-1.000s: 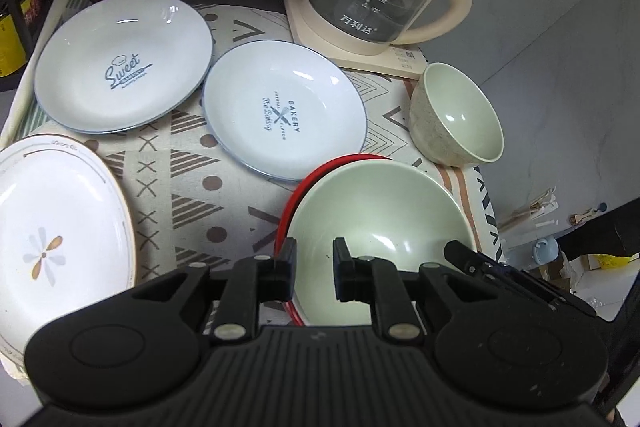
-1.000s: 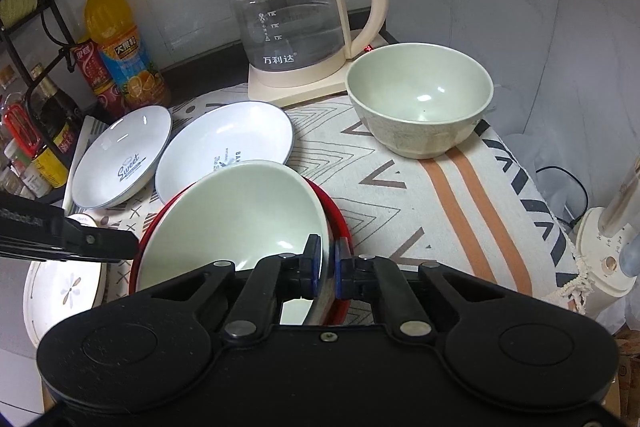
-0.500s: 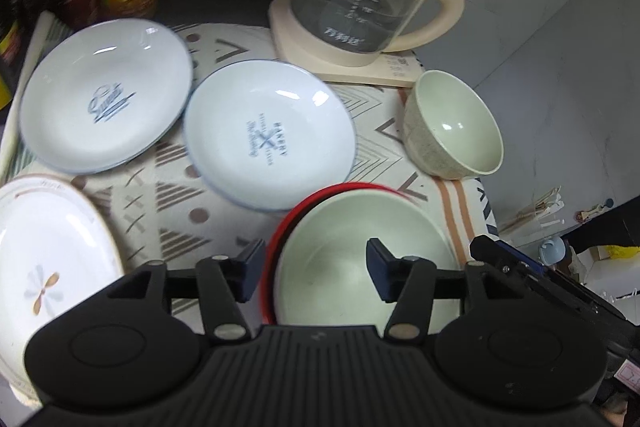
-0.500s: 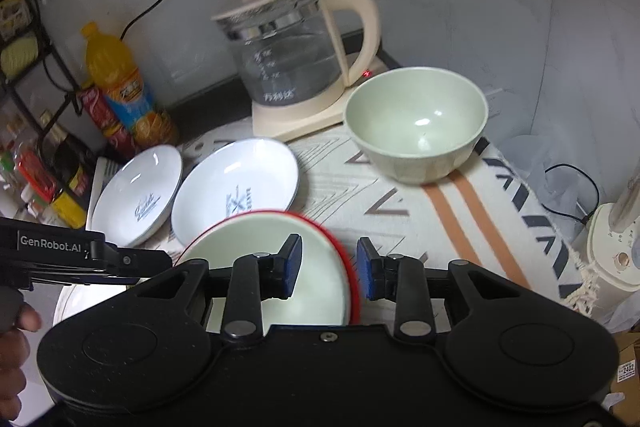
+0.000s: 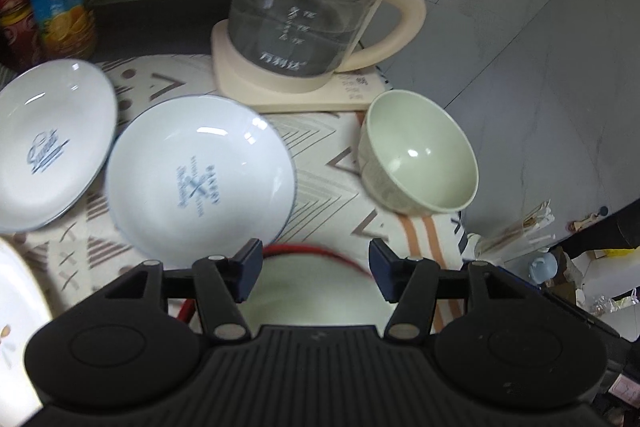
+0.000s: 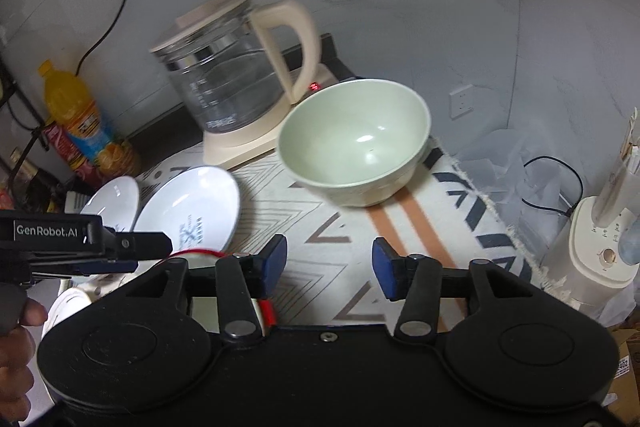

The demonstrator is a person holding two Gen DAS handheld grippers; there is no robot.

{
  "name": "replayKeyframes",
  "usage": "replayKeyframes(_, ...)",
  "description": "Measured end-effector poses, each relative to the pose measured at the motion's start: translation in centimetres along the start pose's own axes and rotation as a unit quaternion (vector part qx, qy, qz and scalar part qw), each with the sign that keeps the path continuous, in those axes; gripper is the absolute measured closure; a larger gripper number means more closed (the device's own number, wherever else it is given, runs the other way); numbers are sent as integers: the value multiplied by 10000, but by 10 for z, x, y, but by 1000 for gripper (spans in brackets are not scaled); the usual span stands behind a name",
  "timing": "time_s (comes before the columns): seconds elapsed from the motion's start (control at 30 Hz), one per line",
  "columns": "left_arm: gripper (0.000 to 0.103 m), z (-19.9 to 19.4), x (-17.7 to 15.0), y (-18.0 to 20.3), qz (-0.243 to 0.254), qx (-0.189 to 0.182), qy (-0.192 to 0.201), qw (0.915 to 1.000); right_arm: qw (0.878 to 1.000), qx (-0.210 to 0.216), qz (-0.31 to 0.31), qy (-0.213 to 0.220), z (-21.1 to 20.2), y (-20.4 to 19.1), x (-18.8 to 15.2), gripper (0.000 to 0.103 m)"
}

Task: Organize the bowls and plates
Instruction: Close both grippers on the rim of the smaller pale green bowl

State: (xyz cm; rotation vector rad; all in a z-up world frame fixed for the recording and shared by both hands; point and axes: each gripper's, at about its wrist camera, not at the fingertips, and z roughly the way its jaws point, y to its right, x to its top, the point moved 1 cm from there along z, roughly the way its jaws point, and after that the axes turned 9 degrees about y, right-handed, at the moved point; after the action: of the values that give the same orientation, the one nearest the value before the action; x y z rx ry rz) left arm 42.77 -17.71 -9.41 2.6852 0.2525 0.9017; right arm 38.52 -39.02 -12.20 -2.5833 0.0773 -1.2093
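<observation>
Left gripper (image 5: 316,269) jaws parted and empty, hovering over the far rim of the green bowl (image 5: 312,291) nested in the red-rimmed plate (image 5: 320,250), pads off both. Right gripper (image 6: 329,269) jaws still opening, nothing between them, only patterned cloth (image 6: 320,211) below; the stacked bowl and red rim (image 6: 192,254) sit at its left finger's side. A second ago both grippers were pinched on that bowl's rim; now both have let go and pulled back, so less of the stack shows. Left to right on the cloth: flower plate (image 5: 16,311) at the left edge, Sweet plate (image 5: 48,147), Bakery plate (image 5: 200,179) just beside the stack, then the small green bowl (image 5: 420,155) near the cloth's right edge, kettle (image 5: 308,23) behind. Bare cloth between Bakery plate and small bowl gives room; right of the bowl the table drops off.
</observation>
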Motion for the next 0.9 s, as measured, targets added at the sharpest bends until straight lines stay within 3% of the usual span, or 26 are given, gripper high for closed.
replayKeyframes(0.47,46,40,24,29,-121,-17,14,9999,9992,-200,346,-69,27,30,26,44)
replayKeyframes(0.9,48,95,25,43,-541,161,-152,9983,9940,-492,955,-219,66,60,33,44)
